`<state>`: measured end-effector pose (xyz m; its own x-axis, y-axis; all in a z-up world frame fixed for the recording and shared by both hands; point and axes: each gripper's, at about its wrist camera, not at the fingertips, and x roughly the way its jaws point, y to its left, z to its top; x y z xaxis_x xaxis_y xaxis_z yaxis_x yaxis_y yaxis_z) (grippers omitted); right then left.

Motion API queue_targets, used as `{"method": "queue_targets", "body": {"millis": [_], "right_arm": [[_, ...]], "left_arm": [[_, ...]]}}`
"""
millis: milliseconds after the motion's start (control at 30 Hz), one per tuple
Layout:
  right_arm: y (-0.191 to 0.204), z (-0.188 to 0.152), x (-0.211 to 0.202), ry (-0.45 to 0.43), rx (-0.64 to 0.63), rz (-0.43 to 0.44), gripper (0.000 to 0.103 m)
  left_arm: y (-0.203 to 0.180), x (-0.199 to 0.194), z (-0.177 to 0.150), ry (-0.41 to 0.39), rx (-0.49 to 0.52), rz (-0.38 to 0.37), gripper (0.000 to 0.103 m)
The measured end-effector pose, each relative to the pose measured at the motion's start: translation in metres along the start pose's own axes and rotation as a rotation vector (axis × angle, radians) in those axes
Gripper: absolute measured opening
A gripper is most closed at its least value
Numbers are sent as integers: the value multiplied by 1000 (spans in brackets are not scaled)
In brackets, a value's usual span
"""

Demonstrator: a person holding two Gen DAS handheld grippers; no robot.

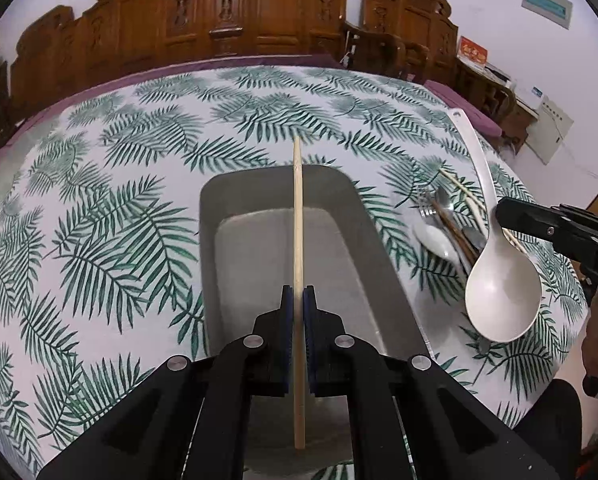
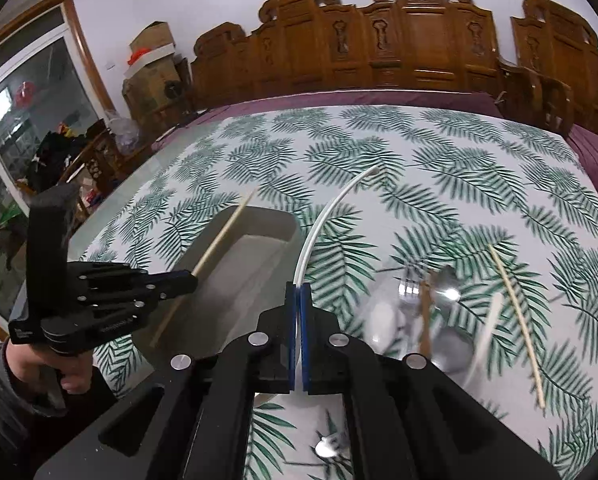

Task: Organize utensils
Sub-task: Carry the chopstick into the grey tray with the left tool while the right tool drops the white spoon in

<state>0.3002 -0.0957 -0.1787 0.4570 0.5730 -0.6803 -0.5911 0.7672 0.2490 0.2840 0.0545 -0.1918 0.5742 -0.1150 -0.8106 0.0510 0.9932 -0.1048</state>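
Note:
My left gripper (image 1: 298,296) is shut on a bamboo chopstick (image 1: 297,216) and holds it over the grey rectangular tray (image 1: 243,200). It also shows in the right wrist view (image 2: 193,278), with the chopstick (image 2: 223,236) above the tray (image 2: 271,220). My right gripper (image 2: 298,292) is shut on the handle of a large white ladle (image 2: 327,208). In the left wrist view the ladle (image 1: 499,292) hangs right of the tray, held by the right gripper (image 1: 503,210). A pile of utensils (image 1: 445,220) lies under it: fork, metal spoons, white spoon, brown chopsticks.
The table wears a leaf-print cloth (image 1: 119,200). A loose bamboo chopstick (image 2: 517,320) and a pale utensil (image 2: 489,328) lie right of the pile (image 2: 419,300). Another metal utensil (image 2: 327,446) lies near the front edge. Carved wooden chairs (image 2: 419,40) stand behind the table.

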Motion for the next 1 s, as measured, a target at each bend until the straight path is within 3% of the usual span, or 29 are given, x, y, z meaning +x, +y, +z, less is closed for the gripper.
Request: {"method": "queue_targets", "body": {"millis": [300,533,1000], "right_arm": [[37,9,26,30,-55,25,3],[62,9,52,62,-94,43,3],[73,-6,98,149,-87,47,5]], "left_arm": [[18,3,4,14,-27,7,4],[27,-20,9,-47,-36,3,5],[43,-40,14,-101,-58,13,5]]}}
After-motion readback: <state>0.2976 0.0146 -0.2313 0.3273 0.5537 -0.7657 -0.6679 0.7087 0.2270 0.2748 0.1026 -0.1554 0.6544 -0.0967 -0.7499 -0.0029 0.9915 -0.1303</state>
